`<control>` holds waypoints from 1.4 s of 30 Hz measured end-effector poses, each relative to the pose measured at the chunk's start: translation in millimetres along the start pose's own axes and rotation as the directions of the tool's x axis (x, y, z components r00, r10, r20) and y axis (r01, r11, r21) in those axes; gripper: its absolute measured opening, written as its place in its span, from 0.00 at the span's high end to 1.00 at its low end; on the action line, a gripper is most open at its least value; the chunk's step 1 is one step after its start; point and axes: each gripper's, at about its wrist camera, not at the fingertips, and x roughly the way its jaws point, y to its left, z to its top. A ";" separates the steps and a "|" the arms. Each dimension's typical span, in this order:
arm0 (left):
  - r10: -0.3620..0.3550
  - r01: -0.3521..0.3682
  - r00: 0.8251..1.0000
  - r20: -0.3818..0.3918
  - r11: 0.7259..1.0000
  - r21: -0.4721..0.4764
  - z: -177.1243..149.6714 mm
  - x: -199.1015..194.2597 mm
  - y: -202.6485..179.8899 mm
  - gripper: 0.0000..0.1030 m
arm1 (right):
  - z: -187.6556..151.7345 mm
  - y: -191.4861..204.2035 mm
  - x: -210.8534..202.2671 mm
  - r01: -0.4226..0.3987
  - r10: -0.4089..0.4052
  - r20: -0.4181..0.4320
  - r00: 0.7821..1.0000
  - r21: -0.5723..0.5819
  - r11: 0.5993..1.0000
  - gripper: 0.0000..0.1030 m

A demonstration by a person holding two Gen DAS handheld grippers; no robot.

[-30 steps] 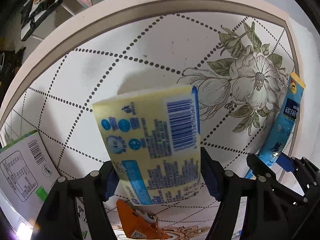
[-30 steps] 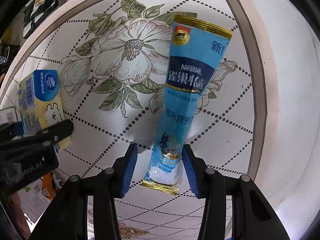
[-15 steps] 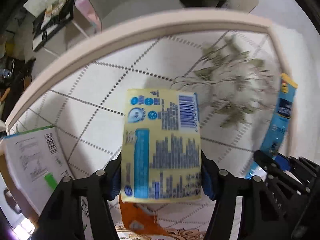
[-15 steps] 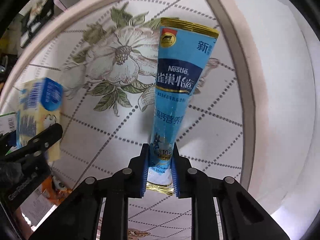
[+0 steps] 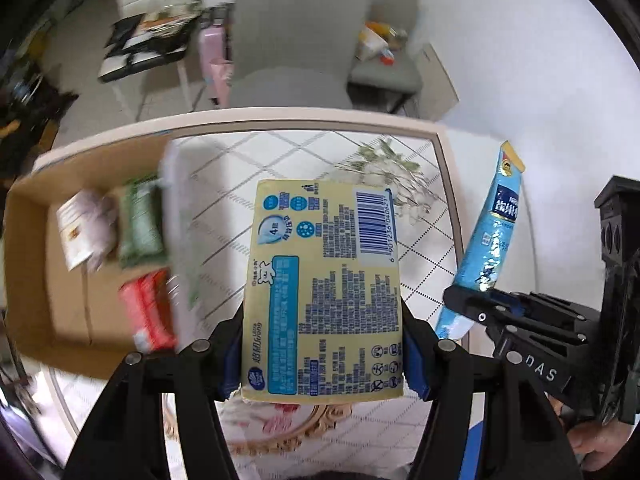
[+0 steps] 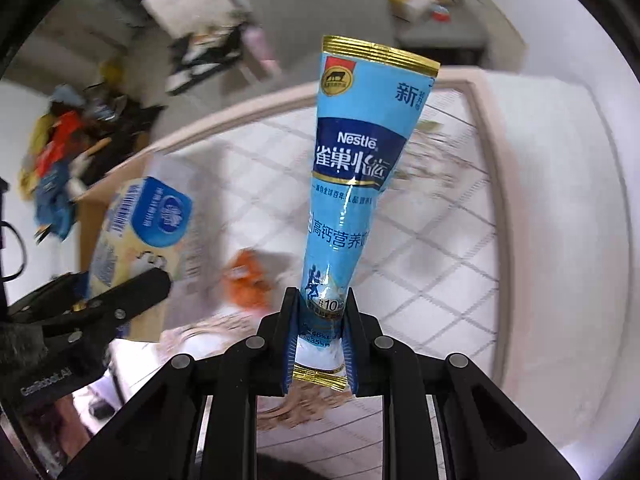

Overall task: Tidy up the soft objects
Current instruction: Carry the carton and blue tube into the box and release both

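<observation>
My left gripper [image 5: 322,354] is shut on a yellow tissue pack [image 5: 324,280] with a barcode and holds it up above the table. My right gripper [image 6: 320,338] is shut on the lower end of a long blue Nestle sachet [image 6: 352,184], which stands upright in the air. The sachet also shows in the left wrist view [image 5: 490,240], and the tissue pack shows in the right wrist view [image 6: 140,232]. A cardboard box [image 5: 28,264] at the left holds a red pack [image 5: 148,308], a green pack [image 5: 140,224] and a white roll [image 5: 84,228].
The table [image 5: 304,118] has a floral, dotted-diamond top and a beige rim. An orange packet [image 6: 246,276] lies on it. Grey chairs [image 5: 296,32] stand beyond the far edge. A white wall is at the right.
Both grippers have lifted their objects off the table and tilted up. The right gripper closed on the sachet a second ago. The cardboard box has come into view at the left.
</observation>
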 end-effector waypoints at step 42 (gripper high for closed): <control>0.246 -0.308 0.933 -0.262 0.924 -0.228 51.8 28.6 380.3 0.35 | 42.0 315.4 265.3 0.074 -0.124 -0.369 0.921 -0.147 0.986 0.35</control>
